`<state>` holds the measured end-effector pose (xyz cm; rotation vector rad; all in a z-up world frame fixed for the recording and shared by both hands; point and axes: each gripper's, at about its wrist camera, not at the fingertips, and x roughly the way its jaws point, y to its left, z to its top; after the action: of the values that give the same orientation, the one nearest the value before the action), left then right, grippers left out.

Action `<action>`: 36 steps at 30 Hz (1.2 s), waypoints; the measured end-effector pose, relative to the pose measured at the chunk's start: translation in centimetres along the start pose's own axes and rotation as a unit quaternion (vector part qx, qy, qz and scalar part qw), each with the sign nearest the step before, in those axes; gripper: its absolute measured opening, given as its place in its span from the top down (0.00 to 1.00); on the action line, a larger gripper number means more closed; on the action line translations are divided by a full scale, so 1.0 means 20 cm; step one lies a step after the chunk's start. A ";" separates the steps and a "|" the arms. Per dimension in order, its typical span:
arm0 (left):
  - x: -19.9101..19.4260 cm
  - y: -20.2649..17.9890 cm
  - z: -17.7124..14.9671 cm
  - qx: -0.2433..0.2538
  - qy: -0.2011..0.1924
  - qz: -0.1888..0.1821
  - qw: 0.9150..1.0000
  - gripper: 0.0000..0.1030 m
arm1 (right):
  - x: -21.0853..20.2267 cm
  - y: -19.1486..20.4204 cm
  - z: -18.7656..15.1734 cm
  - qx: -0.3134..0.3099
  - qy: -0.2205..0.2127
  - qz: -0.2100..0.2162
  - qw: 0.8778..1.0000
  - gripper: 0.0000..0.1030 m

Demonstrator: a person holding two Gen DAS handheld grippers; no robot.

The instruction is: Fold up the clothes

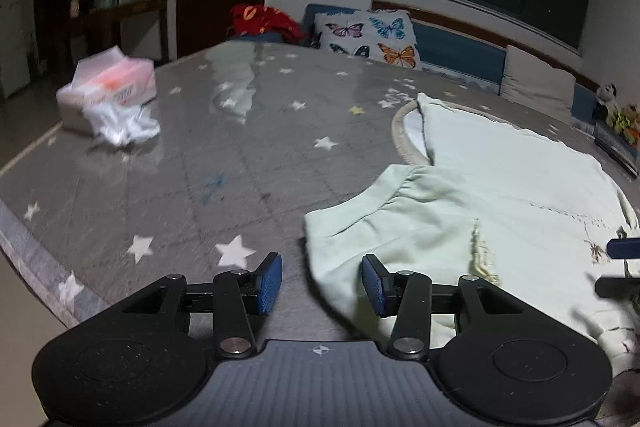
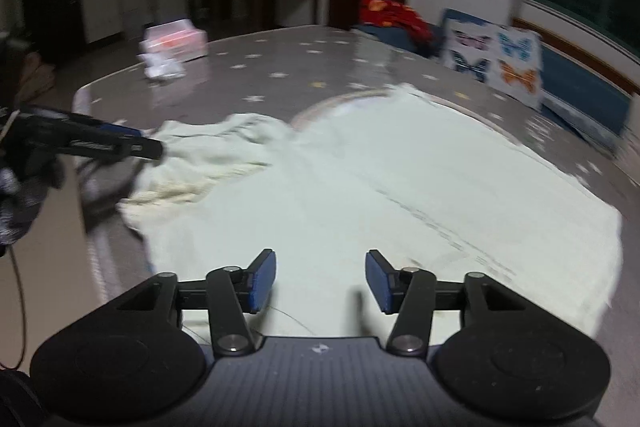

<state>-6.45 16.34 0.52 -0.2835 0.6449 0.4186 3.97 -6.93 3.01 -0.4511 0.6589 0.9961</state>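
A pale green shirt (image 1: 500, 195) lies spread on the grey star-patterned table (image 1: 240, 155), its collar toward the far side. One sleeve (image 1: 360, 227) lies folded in over the body near my left gripper (image 1: 322, 283), which is open and empty, its right pad over the sleeve's edge. In the right wrist view the shirt (image 2: 380, 187) fills the middle, with the sleeve (image 2: 208, 155) bunched at the left. My right gripper (image 2: 320, 281) is open and empty just above the shirt's near part. The left gripper's fingers (image 2: 116, 143) show at the left by the sleeve.
A tissue box with crumpled white plastic (image 1: 108, 95) sits at the table's far left. A butterfly-print pillow (image 1: 368, 35) and red cloth (image 1: 264, 19) lie beyond the far edge. The table's near-left edge (image 1: 36, 247) drops to the floor.
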 end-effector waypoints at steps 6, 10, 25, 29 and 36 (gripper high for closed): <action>0.00 0.03 0.00 -0.008 0.000 -0.022 1.000 0.56 | 0.12 0.18 0.08 -0.034 0.008 0.034 0.999 0.48; 0.01 0.05 0.01 -0.014 0.000 -0.036 0.999 0.56 | 0.20 0.28 0.11 -0.043 0.014 0.048 0.998 0.48; -0.07 -0.01 0.08 -0.028 -0.036 -0.110 0.993 0.94 | 0.21 0.39 0.05 -0.080 0.006 0.029 0.996 0.48; -0.15 -0.12 0.12 0.004 -0.064 -0.156 0.986 0.95 | 0.20 0.36 0.04 -0.063 0.004 0.039 0.997 0.48; -0.20 -0.32 0.11 0.061 -0.067 -0.241 0.966 0.95 | 0.14 0.31 0.00 -0.045 -0.003 0.037 0.998 0.48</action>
<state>-5.31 10.32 5.53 -0.2819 0.4470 -0.0696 -0.36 -2.20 0.67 -0.5057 0.6310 1.0997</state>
